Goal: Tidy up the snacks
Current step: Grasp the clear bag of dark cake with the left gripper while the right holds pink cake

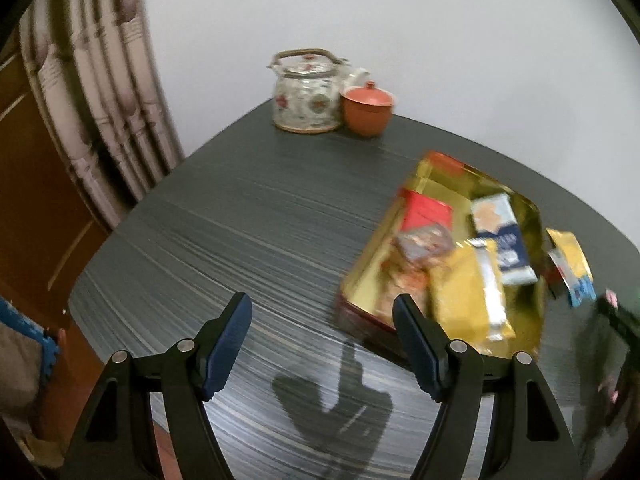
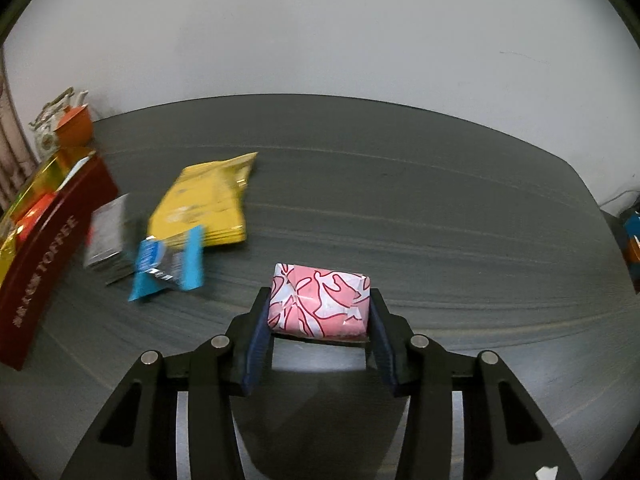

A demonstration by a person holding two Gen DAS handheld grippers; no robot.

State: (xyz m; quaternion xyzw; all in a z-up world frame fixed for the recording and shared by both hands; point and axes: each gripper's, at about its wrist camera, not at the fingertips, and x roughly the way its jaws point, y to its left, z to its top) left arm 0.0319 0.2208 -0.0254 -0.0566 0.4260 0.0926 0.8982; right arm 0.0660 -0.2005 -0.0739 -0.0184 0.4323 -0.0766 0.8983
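Observation:
A red tin with a gold lining lies on the dark table at the right of the left wrist view and holds several snack packets. The same tin, marked TOFFEE, shows at the left of the right wrist view. My left gripper is open and empty above the table, just left of the tin. My right gripper is shut on a pink and white wrapped snack held just above the table. A yellow packet, a blue-ended packet and a grey packet lie beside the tin.
A floral teapot and an orange lidded cup stand at the table's far edge by the wall. A curtain hangs at the left. The table stretches to the right.

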